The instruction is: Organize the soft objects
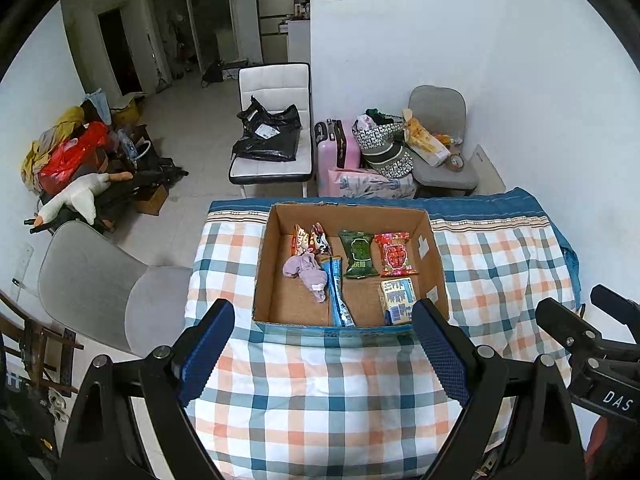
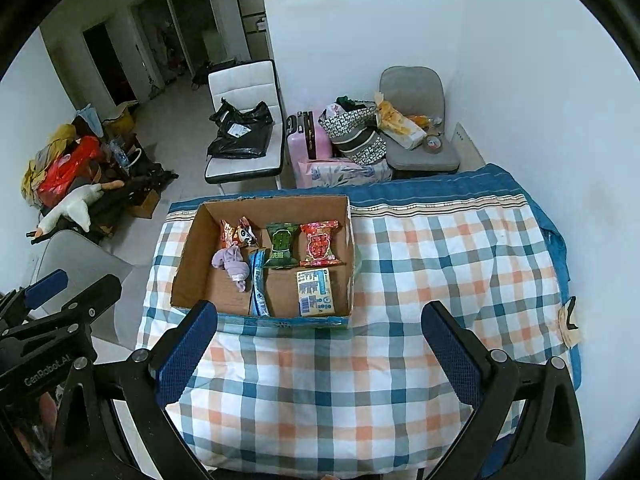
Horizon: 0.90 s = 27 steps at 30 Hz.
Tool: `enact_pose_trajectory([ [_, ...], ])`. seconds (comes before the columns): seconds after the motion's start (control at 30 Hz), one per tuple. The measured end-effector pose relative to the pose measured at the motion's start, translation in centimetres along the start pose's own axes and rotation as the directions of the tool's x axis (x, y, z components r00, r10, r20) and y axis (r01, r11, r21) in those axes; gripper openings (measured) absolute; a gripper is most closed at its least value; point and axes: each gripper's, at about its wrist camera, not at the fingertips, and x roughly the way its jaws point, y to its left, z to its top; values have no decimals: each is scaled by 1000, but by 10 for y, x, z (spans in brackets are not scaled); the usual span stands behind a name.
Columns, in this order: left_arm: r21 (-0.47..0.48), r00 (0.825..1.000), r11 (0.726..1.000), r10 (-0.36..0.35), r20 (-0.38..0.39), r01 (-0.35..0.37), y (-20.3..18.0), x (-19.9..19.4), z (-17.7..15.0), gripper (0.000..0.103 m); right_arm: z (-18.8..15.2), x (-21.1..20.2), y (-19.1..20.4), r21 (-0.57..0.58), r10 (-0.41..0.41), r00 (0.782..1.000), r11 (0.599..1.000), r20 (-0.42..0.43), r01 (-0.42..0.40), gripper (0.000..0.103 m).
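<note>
Both claws, left claw and right claw, spread wide, gripping nothing, held short of cardboard box on checked bench cover. Snack packets and lilac sock gathered inside box, apparently for sorting.

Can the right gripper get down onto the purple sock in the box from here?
Probably yes: the right gripper is open and empty, the cardboard box is open-topped, and nothing covers the purple sock.
</note>
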Motion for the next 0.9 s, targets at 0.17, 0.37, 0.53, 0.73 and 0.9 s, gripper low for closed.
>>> enact_pose_trajectory([
  [0.17,-2,1000,1000,-2,14,2,1,-8,-2,91,0,-6,-2,2,-2,1000,1000,9,2,103],
  [0.37,2,1000,1000,-3,15,3,1,-10,-2,91,-1,-20,-5,10,-7,1000,1000,26,7,103],
  [0.53,1,1000,1000,-3,16,2,0,-13,-2,91,0,-23,-6,14,-10,1000,1000,27,9,103],
  [0.73,-1,1000,1000,-5,5,5,-3,-15,-2,91,0,-23,-8,9,-11,1000,1000,25,11,103],
  [0.9,-2,1000,1000,-3,3,3,-3,-16,-2,91,-2,-24,-7,11,-11,1000,1000,24,11,103],
])
